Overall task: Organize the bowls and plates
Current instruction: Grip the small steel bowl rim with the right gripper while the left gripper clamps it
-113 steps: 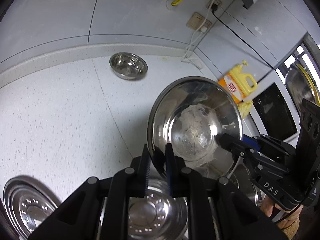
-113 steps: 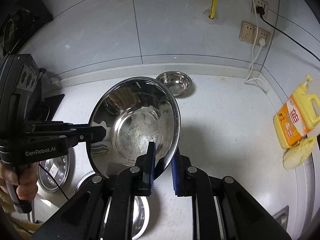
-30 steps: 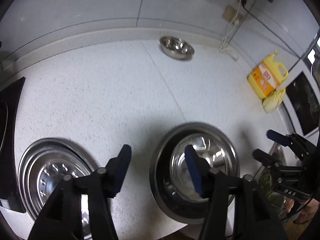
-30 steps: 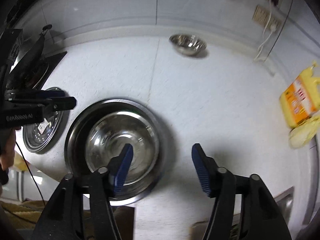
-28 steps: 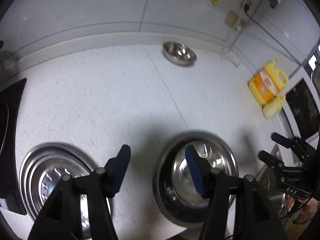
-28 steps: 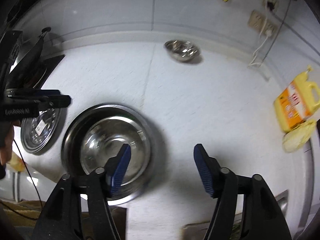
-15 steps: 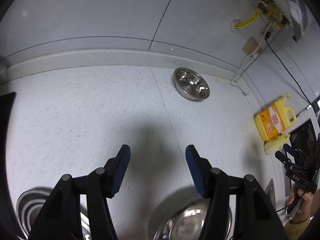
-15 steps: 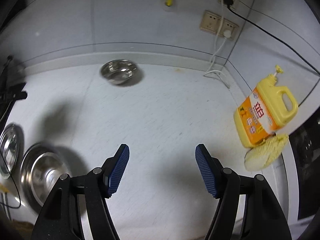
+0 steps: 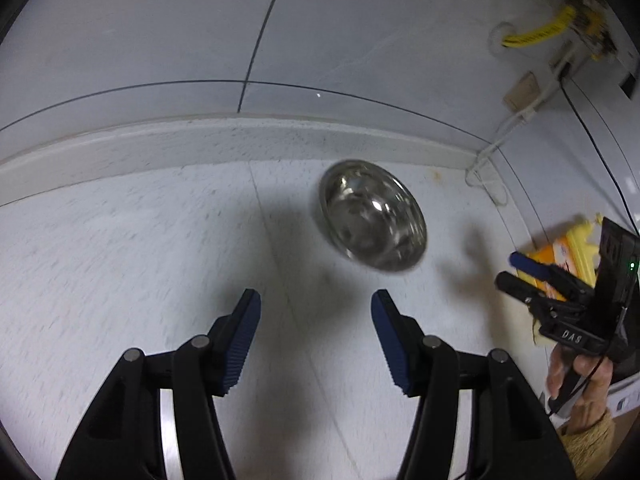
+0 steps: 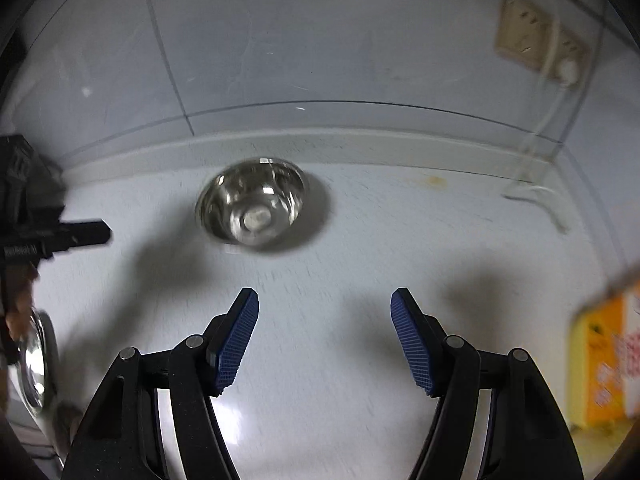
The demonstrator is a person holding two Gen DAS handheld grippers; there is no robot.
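A small steel bowl (image 9: 372, 216) stands alone on the white counter near the back wall; it also shows in the right wrist view (image 10: 254, 202). My left gripper (image 9: 316, 308) is open and empty, a short way in front of the bowl and to its left. My right gripper (image 10: 324, 302) is open and empty, in front of the bowl and to its right. The right gripper also shows at the right edge of the left wrist view (image 9: 560, 300). The left gripper shows at the left edge of the right wrist view (image 10: 60, 236).
A yellow detergent bottle (image 10: 608, 356) stands at the right, partly hidden behind the right gripper in the left wrist view (image 9: 568, 256). A wall socket (image 10: 532, 40) with a white cable (image 9: 492, 160) is at the back right. A steel rim (image 10: 36, 356) shows at the left edge.
Both grippers let go of the large bowl, which now sits in the stack at the counter front, and moved forward toward the small bowl, which appears much closer and larger.
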